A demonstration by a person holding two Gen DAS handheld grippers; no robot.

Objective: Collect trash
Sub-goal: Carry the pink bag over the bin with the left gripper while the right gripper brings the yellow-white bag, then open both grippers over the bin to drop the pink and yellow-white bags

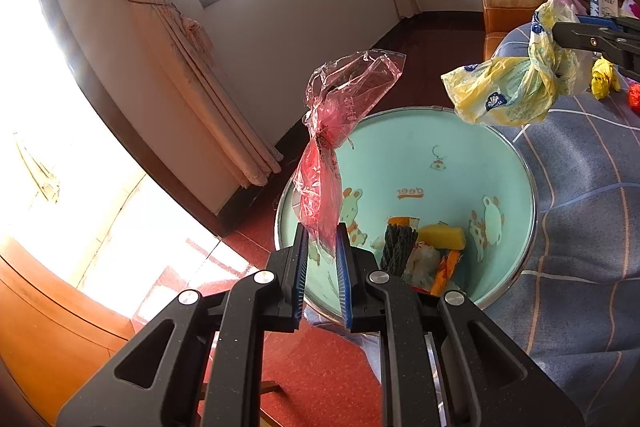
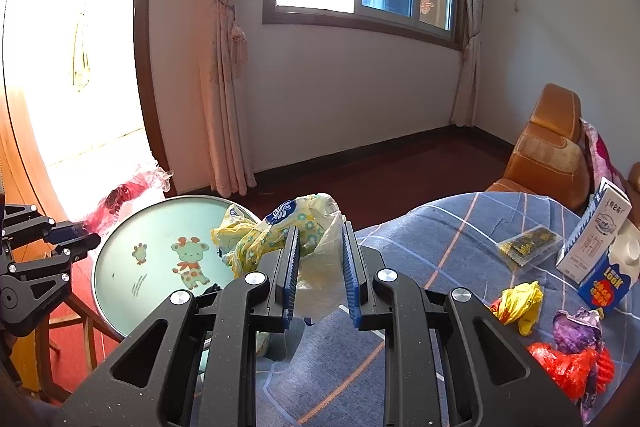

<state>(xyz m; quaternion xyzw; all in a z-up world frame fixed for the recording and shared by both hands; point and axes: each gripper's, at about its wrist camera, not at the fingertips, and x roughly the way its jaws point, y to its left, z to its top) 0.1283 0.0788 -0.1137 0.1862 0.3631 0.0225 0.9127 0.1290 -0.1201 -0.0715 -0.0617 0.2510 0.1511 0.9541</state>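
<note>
Left tool [image 1: 323,241] pinching red plastic bag [image 1: 332,131] right above mint bin [image 1: 404,131], ready for drop. Right tool [image 2: 320,243] clamped on yellow wrapper bag [image 2: 280,231], bin just ahead-left. More trash on bed [image 2: 420,235].

Bin [image 1: 420,163] left of bed [image 1: 580,227], wrappers [image 2: 520,301] and cartons [image 2: 596,247] on bed, armchair [image 2: 548,147] behind.

Both tools look alike. The left gripper [image 1: 323,233] is built of matte black, faintly speckled plastic links with long triangular cut-outs, joined behind the jaws by four round silver pivot screws; its fingers carry ribbed blue pads [image 1: 343,267]. The right gripper [image 2: 320,231] matches it.
</note>
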